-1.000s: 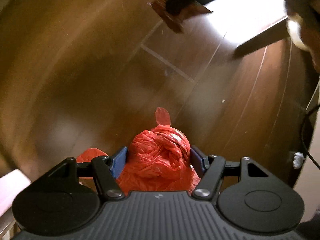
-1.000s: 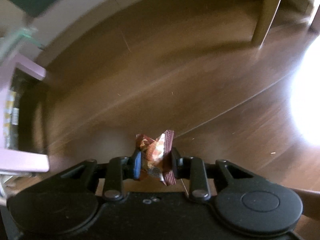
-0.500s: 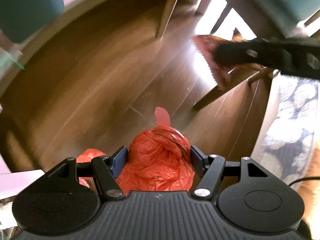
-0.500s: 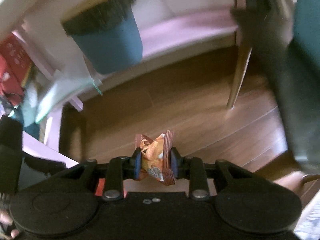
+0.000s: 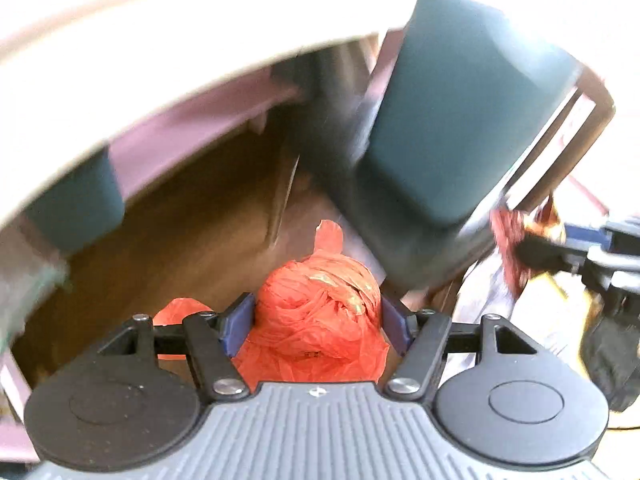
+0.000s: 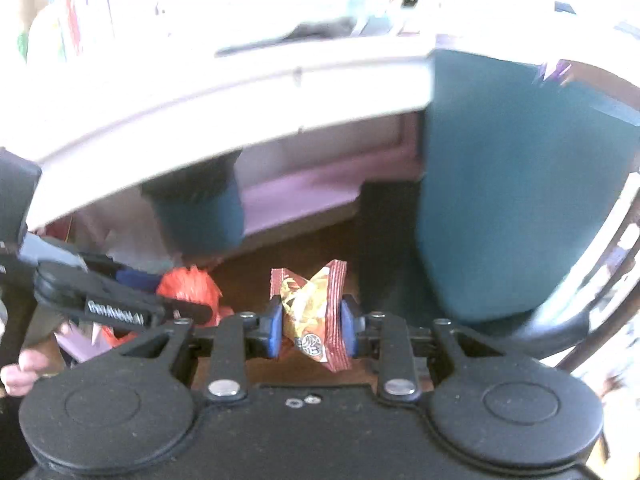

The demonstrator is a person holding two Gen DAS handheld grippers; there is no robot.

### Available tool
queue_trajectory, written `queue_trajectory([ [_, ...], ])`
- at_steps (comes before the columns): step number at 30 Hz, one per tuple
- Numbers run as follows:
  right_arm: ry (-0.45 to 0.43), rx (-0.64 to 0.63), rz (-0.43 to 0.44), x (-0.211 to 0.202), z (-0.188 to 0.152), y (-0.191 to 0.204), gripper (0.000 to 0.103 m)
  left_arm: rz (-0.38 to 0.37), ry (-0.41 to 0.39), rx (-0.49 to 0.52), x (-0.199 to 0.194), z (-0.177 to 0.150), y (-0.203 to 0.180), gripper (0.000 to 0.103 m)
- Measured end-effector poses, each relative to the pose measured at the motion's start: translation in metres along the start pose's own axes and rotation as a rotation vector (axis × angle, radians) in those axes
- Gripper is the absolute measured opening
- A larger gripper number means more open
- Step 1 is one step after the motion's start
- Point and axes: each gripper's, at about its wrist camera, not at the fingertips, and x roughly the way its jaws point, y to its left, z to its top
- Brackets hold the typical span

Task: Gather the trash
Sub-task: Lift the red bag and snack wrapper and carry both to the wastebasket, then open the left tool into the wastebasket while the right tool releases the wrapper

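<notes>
Trash: one orange bag (image 5: 318,312), one snack wrapper (image 6: 310,320), each claw-held.

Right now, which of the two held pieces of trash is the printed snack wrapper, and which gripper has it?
The right gripper pinches the printed snack wrapper; the left gripper clamps a plain orange plastic bag, bunched and unprinted.

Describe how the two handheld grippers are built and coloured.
Both are black plastic. Each has two round discs at the base, angled link bars with silver screws, and blue pads on the jaws. The left gripper has a grey ribbed body; the right gripper has a plain black one. White lettering, too blurred to read, runs along the left one's finger.
</notes>
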Motion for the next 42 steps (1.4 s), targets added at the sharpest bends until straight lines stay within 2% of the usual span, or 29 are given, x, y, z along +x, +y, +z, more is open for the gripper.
queue_trajectory([
  [8, -0.122, 0.049, -0.085, -0.053, 0.054, -0.053, 0.028, -0.095, -0.19, 0.058, -0.053, 0.101, -0.085, 0.067],
  [11, -0.185, 0.031, -0.129, -0.07, 0.077, -0.069, 0.028, -0.136, -0.251, 0.069, -0.073, 0.134, -0.116, 0.067],
  [15, -0.255, 0.009, -0.197, -0.083, 0.104, -0.09, 0.028, -0.177, -0.33, 0.084, -0.084, 0.181, -0.166, 0.067],
  [19, -0.283, 0.04, -0.245, -0.087, 0.127, -0.126, 0.028, -0.246, -0.383, 0.088, -0.079, 0.223, -0.197, 0.067],
  [21, -0.28, 0.058, -0.263, -0.082, 0.136, -0.145, 0.028, -0.28, -0.379, 0.089, -0.066, 0.241, -0.211, 0.067],
  [25, -0.248, 0.083, -0.282, -0.058, 0.148, -0.174, 0.028, -0.302, -0.394, 0.097, -0.041, 0.268, -0.238, 0.067],
  [30, -0.18, 0.078, -0.296, -0.018, 0.152, -0.195, 0.028, -0.332, -0.36, 0.065, 0.01, 0.276, -0.232, 0.067],
  [36, -0.08, 0.04, -0.277, 0.026, 0.144, -0.196, 0.028, -0.278, -0.272, 0.052, 0.069, 0.266, -0.214, 0.067],
  [42, 0.001, 0.018, -0.278, 0.052, 0.135, -0.195, 0.029, -0.217, -0.181, 0.071, 0.103, 0.258, -0.202, 0.068],
])
